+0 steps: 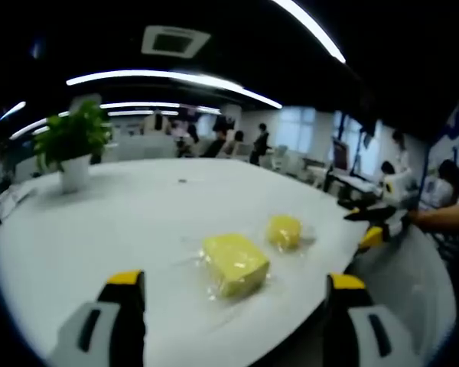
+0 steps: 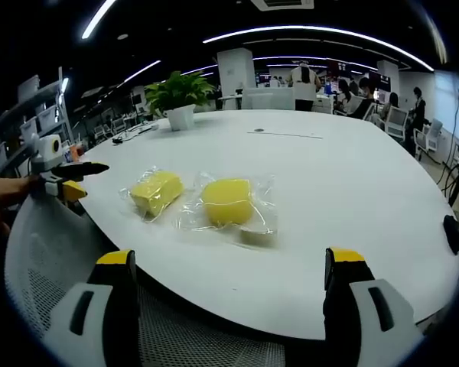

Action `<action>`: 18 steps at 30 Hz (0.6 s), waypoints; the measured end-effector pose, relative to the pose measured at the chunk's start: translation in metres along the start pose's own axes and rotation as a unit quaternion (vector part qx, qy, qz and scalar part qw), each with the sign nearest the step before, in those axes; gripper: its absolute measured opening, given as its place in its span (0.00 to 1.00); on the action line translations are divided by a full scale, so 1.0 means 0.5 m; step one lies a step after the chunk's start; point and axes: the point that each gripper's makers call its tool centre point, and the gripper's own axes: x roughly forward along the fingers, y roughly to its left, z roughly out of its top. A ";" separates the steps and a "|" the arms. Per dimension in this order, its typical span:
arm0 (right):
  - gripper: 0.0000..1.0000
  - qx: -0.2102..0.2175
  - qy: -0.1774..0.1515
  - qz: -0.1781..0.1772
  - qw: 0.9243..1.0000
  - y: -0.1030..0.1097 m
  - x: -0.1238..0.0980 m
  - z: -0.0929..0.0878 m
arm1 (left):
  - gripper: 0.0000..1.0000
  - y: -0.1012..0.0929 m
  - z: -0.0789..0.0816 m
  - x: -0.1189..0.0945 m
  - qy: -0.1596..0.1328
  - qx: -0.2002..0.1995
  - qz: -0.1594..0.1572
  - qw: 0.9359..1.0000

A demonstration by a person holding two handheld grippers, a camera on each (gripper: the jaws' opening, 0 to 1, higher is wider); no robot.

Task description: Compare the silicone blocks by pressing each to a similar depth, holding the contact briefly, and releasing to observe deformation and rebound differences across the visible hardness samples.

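Two yellow silicone blocks lie near the table's edge, each in a loose clear wrapper. In the left gripper view the near block [image 1: 234,264] sits at lower centre and the far block [image 1: 284,230] just right of centre, apart from one another. In the right gripper view the order flips: one block [image 2: 157,191] sits left of centre, the other [image 2: 227,201] at centre, their wrappers nearly touching.

The left gripper [image 1: 233,287] shows its jaws wide at the bottom of its view, nothing between them, and it hangs back from the blocks. The right gripper [image 2: 229,264] is likewise wide and empty, its jaws over the mesh chair [image 2: 38,260] below the table [image 2: 329,183] rim. Each gripper also shows small at the edge of the other's view, the right gripper [image 1: 376,224] at mid right and the left gripper [image 2: 70,182] at mid left; neither touches a block.

No pressing has begun, I judge. The main risks:
- The slick wrapper may let a block slide under a press instead of compressing, spoiling the depth match.
- The blocks lie close to the rim, so a skewed push could send one off onto the chair.
- Crinkled film may hide the dent and the rebound.
- Pressing with an open jaw tip off-centre could tip a block.

A plant [image 2: 178,95] stands well apart at upper left.
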 end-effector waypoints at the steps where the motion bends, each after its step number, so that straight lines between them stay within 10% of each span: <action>1: 0.96 -0.001 0.000 0.000 1.000 0.000 0.000 0.000 | 1.00 0.000 0.000 0.000 0.000 0.000 0.001 1.000; 18: 0.96 0.002 0.002 -0.001 1.000 -0.002 0.001 0.002 | 0.97 0.010 0.010 -0.002 0.006 -0.022 0.009 1.000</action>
